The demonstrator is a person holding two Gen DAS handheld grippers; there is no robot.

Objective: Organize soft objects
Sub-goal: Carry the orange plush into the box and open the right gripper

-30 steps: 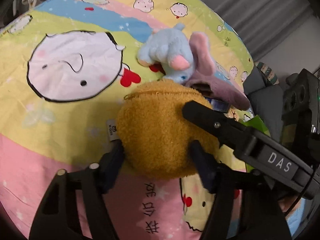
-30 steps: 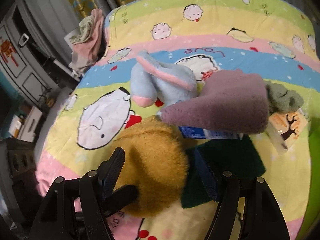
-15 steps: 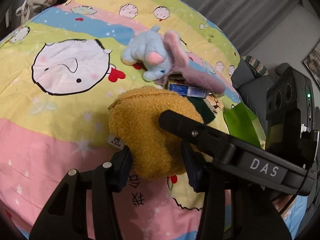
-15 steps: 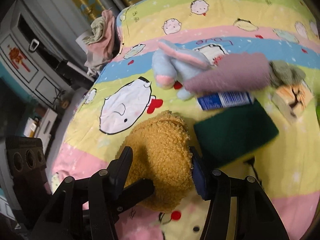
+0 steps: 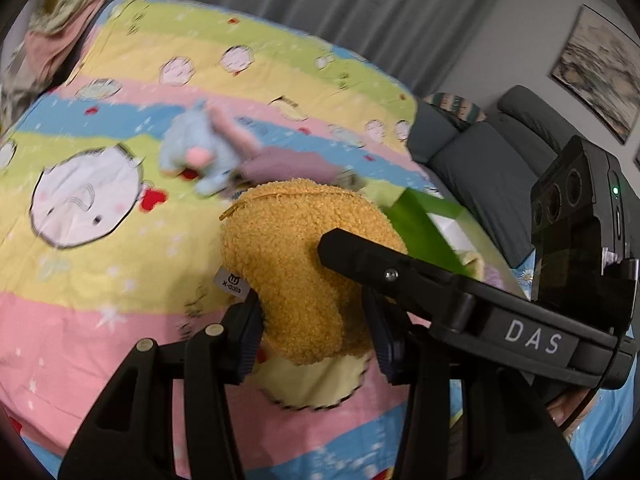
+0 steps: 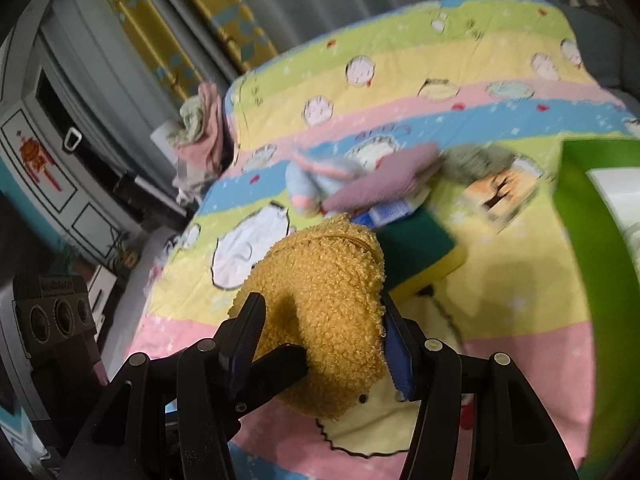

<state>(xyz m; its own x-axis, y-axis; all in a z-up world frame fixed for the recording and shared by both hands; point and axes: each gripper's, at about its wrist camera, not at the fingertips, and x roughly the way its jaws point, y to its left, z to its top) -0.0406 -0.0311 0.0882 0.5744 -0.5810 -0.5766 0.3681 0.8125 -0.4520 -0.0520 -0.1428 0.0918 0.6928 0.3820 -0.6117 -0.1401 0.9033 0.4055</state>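
While clamped from both sides, the yellow plush pouch [image 5: 304, 264] is held above the striped bed quilt [image 5: 100, 280]: left hand-held gripper [image 5: 316, 328] closed on its lower part, right hand-held gripper [image 6: 320, 344] closed on it too, with the jaws of both having just been closing. Behind it, a blue plush elephant [image 5: 196, 152] is seen lying on the quilt, and a green box [image 6: 592, 240] just beside the pouch.

A striped cartoon quilt [image 5: 120, 280] carries a blue plush elephant [image 5: 196, 156].
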